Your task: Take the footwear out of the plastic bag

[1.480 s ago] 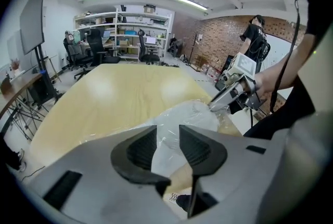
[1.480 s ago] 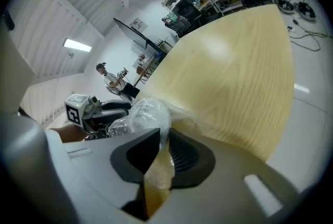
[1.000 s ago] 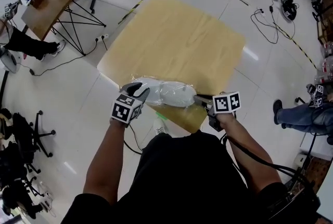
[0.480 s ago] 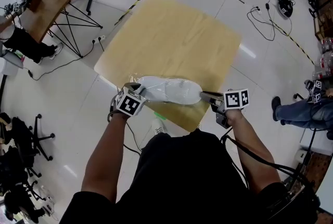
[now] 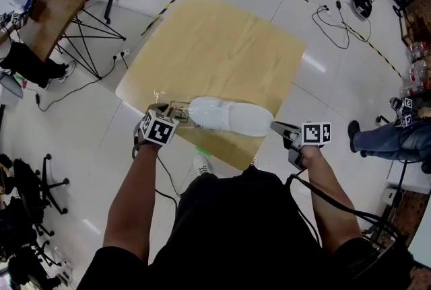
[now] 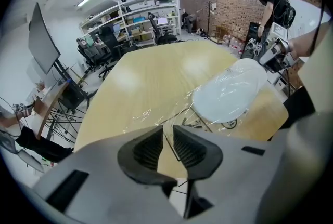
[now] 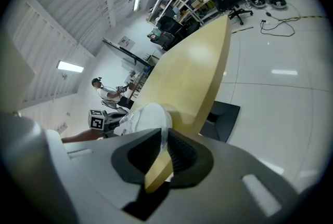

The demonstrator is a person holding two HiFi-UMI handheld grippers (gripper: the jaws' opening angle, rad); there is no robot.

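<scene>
One pale yellow, roughly square wooden table top [image 5: 222, 46] fills the middle of the head view. One white, smooth-toed shoe [image 5: 229, 117] lies on it close to the near edge. From the glints across it, the shoe is inside the single clear, crinkled plastic bag [image 6: 166, 111], whose slack film trails off past the shoe's left end.

The shoe's long axis runs left to right along that near edge, with one gripper at each end of it.

- **The right gripper** [image 7: 162, 132] is the nearer to the shoe. Its dark ribbed jaws are drawn almost together on the film right at the shoe's right-hand end, pinching the bag there.
- **The left gripper** [image 6: 167, 129] is out at the slack end, with loose film between it and the shoe. Its jaws have just been closing and stand a narrow gap apart, with a crease of film running into that gap. I judge they are not yet clamped on it (the film is thin, so this is a close call).

The shoe lies to the right of the left gripper, so pulling the two ends apart along the shoe's length looks like the move that matters.

There are two grippers, one shoe, one bag and one table top.
</scene>
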